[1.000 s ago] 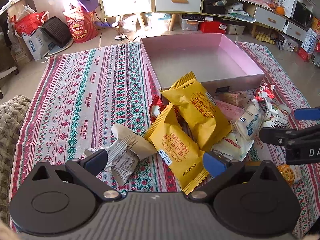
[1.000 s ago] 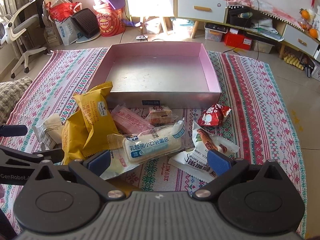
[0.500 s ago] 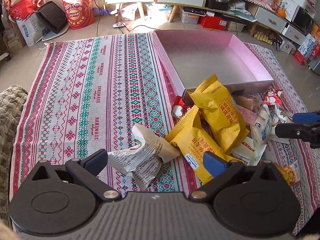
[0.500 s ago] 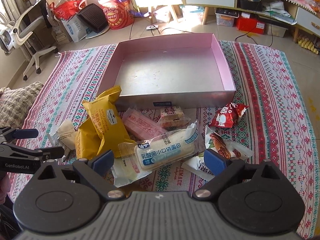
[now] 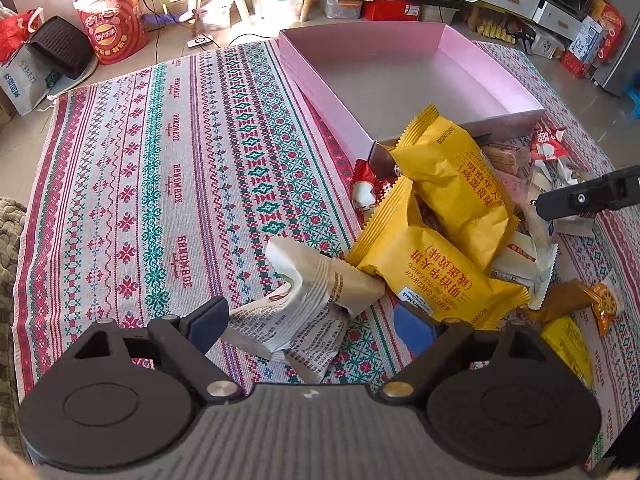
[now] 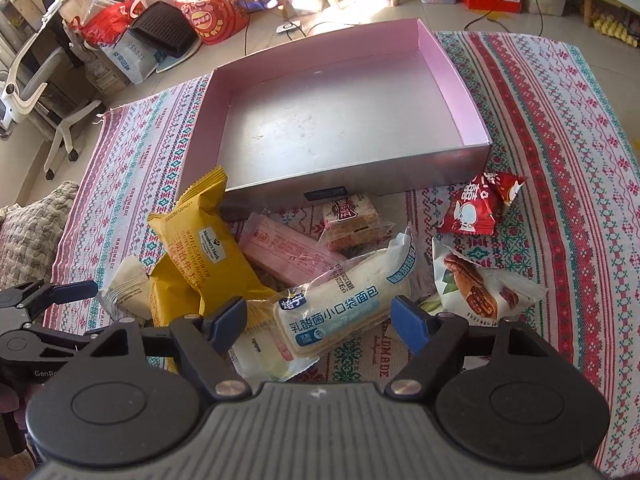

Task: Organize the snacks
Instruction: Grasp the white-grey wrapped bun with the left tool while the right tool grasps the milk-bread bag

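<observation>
Your left gripper (image 5: 312,326) is angled down over the patterned cloth (image 5: 160,184), jaws wide and closing, with the crumpled white-and-tan wrapper (image 5: 308,300) lying between the fingers. The pads aren't pressing it; the left pad sits just beside the wrapper's printed edge, the right pad stands apart from it. Just past your right finger lie the two yellow waffle packs (image 5: 436,264), one overlapping the other, and beyond them the corner of the pink box (image 5: 320,76), nothing inside it.

Your right gripper (image 6: 320,320) also tilts down, jaws fairly wide and closing around the clear-wrapped white bread bun (image 6: 340,304). The bun runs diagonally between the fingers, its near end sticking out below the left pad; whether that pad touches the wrapper you cannot tell from here, and the right pad is clear of it. Just outside your right finger sits the pecan packet (image 6: 480,292), with the red candy bag (image 6: 476,208) farther ahead of it. Ahead of the fingers lie the pink wafer pack (image 6: 288,252) and a small sandwich-cracker packet (image 6: 352,220), both just before the box's near wall (image 6: 360,184). To the left of your left finger the yellow packs (image 6: 208,256) pile up.
</observation>
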